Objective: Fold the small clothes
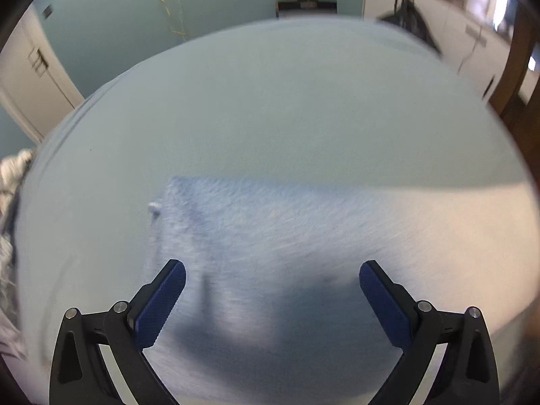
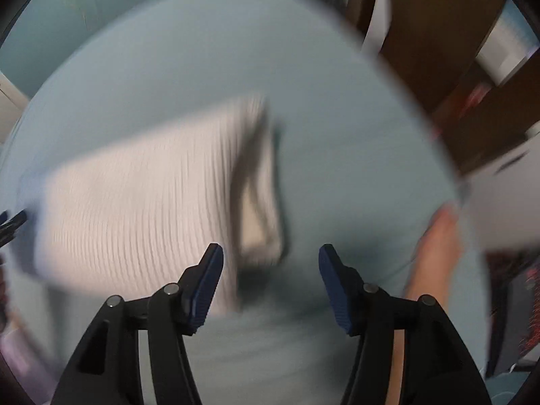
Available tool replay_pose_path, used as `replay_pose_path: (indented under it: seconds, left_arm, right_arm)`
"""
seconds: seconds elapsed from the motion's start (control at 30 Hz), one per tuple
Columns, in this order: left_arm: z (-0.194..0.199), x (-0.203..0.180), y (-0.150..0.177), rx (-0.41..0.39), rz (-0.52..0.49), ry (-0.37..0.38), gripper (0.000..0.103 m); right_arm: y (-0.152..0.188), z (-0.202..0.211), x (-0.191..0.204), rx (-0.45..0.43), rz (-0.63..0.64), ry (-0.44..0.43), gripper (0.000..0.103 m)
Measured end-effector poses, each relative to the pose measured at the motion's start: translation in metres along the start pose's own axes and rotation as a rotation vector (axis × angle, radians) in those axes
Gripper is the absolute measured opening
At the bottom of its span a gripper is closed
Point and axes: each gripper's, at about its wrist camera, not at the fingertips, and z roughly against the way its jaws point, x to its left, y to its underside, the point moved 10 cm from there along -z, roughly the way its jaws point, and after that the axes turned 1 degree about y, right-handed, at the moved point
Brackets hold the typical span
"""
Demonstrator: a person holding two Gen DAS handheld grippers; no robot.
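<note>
hovering over a pale blue bed sheet (image 1: 270, 101), the left gripper (image 1: 272, 271) has its blue-padded jaws spread wide with nothing between them. below it lies a folded white ribbed garment (image 1: 287, 229), flat on the sheet, its left edge straight and its far edge casting a thin shadow line; a small white tag or tuft (image 1: 154, 206) sticks out just beside that left edge (too blurred to name better). the gripper's own shadow falls across the near part of the cloth.

in the right wrist view the right gripper (image 2: 271, 253) is also parted, about half way, and holds nothing; its pads stand clear above the fabric. the same white ribbed garment (image 2: 135, 209) lies to the left of its jaws, folded into a rough rectangle with a turned-over flap along its right side. part of a person's bare limb (image 2: 435, 256) rests on the sheet at the right. at the far left edge the tip of the other gripper shows, beside the garment. both views are smeared by motion. a rumpled heap of cloth (image 1: 10, 202) sits off the bed's left edge.
</note>
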Motion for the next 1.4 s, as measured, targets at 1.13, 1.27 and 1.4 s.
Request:
replay_pose_path:
  seconds: [1.13,1.27,1.4]
  left_arm:
    - [-0.024,0.090,0.042,-0.030,-0.160,-0.017,0.103]
    - [0.022,0.118,0.068,0.001,-0.228,-0.072,0.103]
    - [0.049,0.152,0.092,-0.140,-0.141,-0.112,0.103]
  right_arm:
    - [0.008,-0.071,0.126,-0.112,0.370,-0.220,0.102]
    - [0.007,-0.073,0.133,-0.061,0.388,-0.223,0.102]
    - [-0.004,-0.082,0.130,-0.067,0.397,-0.223,0.102]
